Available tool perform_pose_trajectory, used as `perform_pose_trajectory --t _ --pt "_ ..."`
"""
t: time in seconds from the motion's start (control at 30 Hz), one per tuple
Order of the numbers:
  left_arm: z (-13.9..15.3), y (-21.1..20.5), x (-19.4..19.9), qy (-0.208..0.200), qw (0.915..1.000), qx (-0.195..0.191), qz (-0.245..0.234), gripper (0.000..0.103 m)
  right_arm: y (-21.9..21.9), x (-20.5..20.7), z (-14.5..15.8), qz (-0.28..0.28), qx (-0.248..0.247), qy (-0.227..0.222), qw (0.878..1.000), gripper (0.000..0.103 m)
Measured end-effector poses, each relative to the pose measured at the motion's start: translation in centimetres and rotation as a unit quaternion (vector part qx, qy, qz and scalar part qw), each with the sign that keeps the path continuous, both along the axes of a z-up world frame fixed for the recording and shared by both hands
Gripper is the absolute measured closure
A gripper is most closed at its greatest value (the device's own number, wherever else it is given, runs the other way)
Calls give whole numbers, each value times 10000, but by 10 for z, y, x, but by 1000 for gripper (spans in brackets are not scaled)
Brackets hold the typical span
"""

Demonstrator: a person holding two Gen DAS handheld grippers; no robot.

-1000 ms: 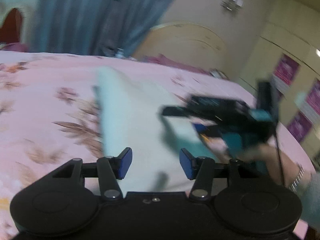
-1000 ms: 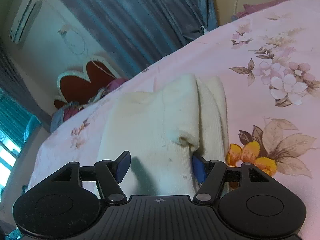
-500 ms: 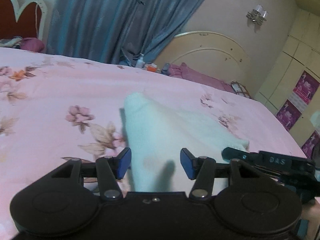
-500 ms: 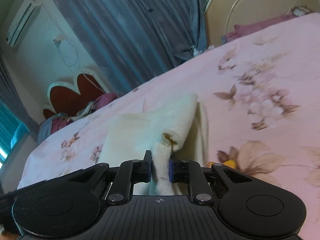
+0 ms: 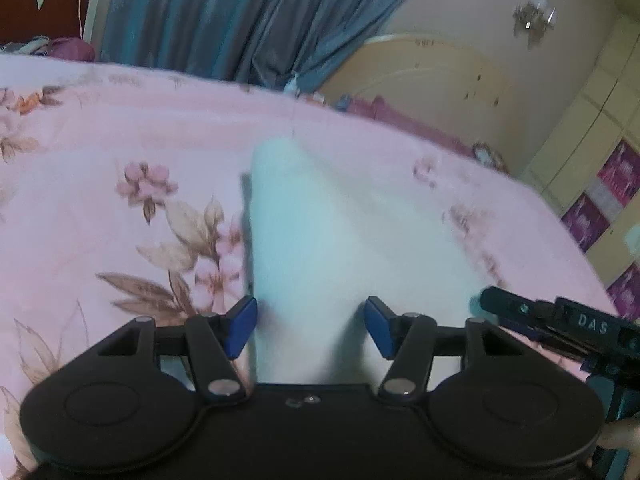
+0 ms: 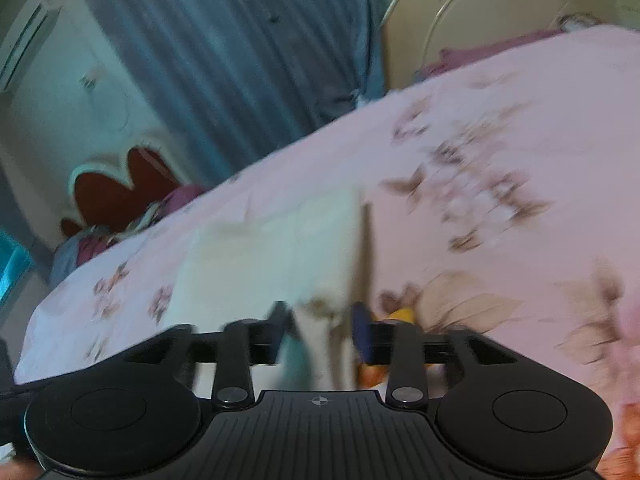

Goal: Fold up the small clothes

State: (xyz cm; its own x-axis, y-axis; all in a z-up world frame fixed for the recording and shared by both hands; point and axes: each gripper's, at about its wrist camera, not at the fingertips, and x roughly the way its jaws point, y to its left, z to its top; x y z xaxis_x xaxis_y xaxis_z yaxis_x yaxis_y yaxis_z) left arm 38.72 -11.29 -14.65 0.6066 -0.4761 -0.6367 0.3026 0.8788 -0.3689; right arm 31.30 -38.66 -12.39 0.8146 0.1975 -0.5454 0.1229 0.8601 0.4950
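Note:
A cream knitted garment [image 5: 344,240] lies folded on the pink floral bedspread [image 5: 100,152]. My left gripper [image 5: 310,326] is open, its blue pads on either side of the garment's near edge, empty. In the right wrist view the garment [image 6: 272,264] is blurred. My right gripper [image 6: 322,330] has its jaws apart with the garment's near edge between them, not pinched. The right gripper also shows at the right edge of the left wrist view [image 5: 560,326].
Blue curtains [image 5: 240,20] hang behind the bed. A cream headboard [image 5: 432,80] stands at the far right and a red heart-shaped headboard [image 6: 120,188] at the far left. Cupboards with purple posters [image 5: 612,184] line the right wall.
My right gripper pinched the garment's near edge half a second ago and has now opened and let it go. The garment lies flatter. My left gripper stayed open and moved in closer.

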Motion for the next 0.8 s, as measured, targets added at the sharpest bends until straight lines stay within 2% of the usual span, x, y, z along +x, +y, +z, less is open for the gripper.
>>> perform_pose_trajectory --t 0.1,0.17,0.3,0.43,0.53,0.63,0.8 --pt "12 2 4 -136 9998 -150 85 47 -4 3 15 -88 -268 -226 9993 55" --pt "16 -1 13 -156 9995 -249 82 55 1 13 23 -1 -470 -311 9984 55" --pt "19 -16 34 -346 9993 -125 17 63 14 42 24 167 -545 -299 9979 55" --pt "15 -28 55 -447 9990 32 8 63 25 70 15 238 -629 -163 9976 55" --pt "6 -30 71 -455 9987 156 173 63 28 87 11 226 -686 -117 9973 55" --pt "-5 -27 81 -369 9987 195 280 61 32 101 6 258 -962 -92 9950 55" --pt "-11 -27 80 -425 9984 290 229 60 33 117 -28 367 -1335 329 9898 55"
